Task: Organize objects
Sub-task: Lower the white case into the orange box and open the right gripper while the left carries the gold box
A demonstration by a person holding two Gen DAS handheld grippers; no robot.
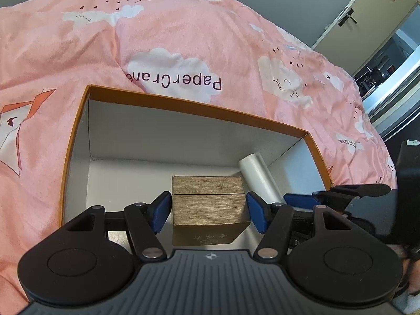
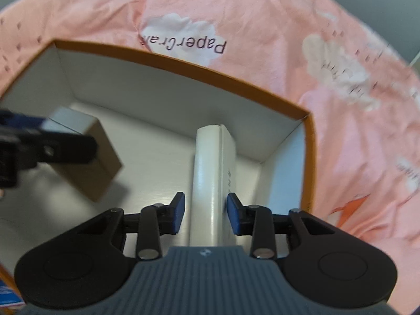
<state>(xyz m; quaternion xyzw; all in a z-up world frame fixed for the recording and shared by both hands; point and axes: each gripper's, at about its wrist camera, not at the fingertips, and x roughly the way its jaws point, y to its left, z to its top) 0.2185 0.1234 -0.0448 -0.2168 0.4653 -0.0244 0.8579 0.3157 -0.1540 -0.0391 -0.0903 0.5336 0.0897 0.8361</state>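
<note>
An open box (image 1: 199, 110) with an orange rim and white inside sits on a bed under a pink quilt (image 1: 183, 34) printed with clouds and paper cranes, and both grippers reach down into it from the lower edge of their views. In the left wrist view the left gripper (image 1: 208, 210) straddles a gold carton (image 1: 207, 204) in the lower middle of the frame; its blue pads stand just beside the carton's two sides with a sliver of gap on each, so the jaws are wide apart and, as far as I can judge, not pressing on it. The carton seems to rest on the box floor, tilted a little toward the camera. Right of it in the same view lies a white package (image 1: 258, 176), slanting toward the box's far right corner, with the right gripper's blue pad and black linkage coming in from the right edge over its near end. The right wrist view shows that package (image 2: 212, 183) running straight up the middle of the frame between the pads of the right gripper (image 2: 206, 216) (the picture is somewhat blurred); a thin gap shows on both sides, so the jaws are partly apart and not clamped on it. The two things lie side by side along the right half of the box, which reads as packing them neatly against the wall and leaving the left half free. Both placements look all but done.
</note>
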